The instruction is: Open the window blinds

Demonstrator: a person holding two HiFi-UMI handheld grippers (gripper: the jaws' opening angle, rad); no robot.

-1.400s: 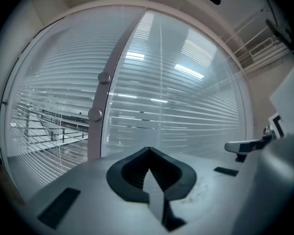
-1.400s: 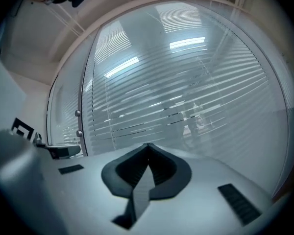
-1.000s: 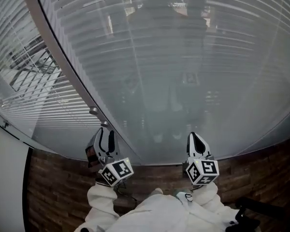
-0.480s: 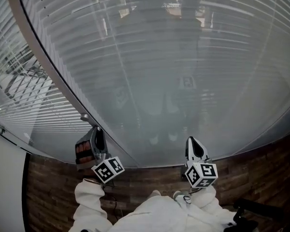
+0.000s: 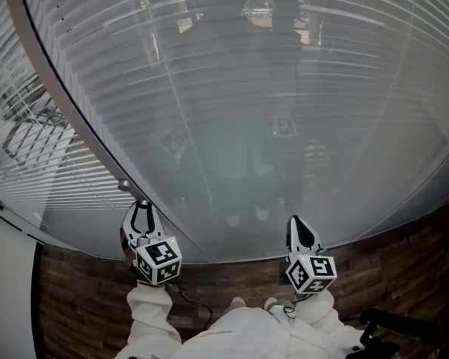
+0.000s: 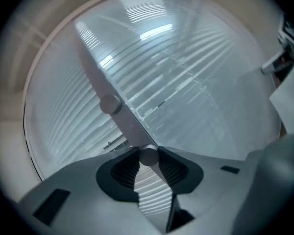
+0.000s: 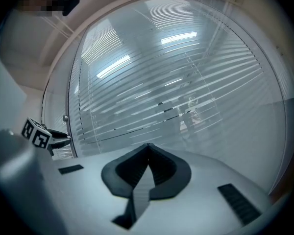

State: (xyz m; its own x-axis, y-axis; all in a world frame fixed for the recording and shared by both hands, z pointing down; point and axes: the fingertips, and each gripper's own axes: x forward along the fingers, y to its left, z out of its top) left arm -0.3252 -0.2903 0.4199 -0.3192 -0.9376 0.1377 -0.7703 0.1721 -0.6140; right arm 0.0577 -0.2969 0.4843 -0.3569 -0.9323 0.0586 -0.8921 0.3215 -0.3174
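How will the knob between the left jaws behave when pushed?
The knob looks smooth and metallic, so probably slippery. It is mounted on the frame, so likely rigid, turning rather than shifting. The left hand-held gripper, whose jaws have just been closing, pinches it.

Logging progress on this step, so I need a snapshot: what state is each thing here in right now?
Blinds: lowered, covering the glass.
Left gripper: jaws have just closed, shut on the lower knob.
Upper knob: free, nothing touching it.
Right gripper: shut, nothing between its jaws.
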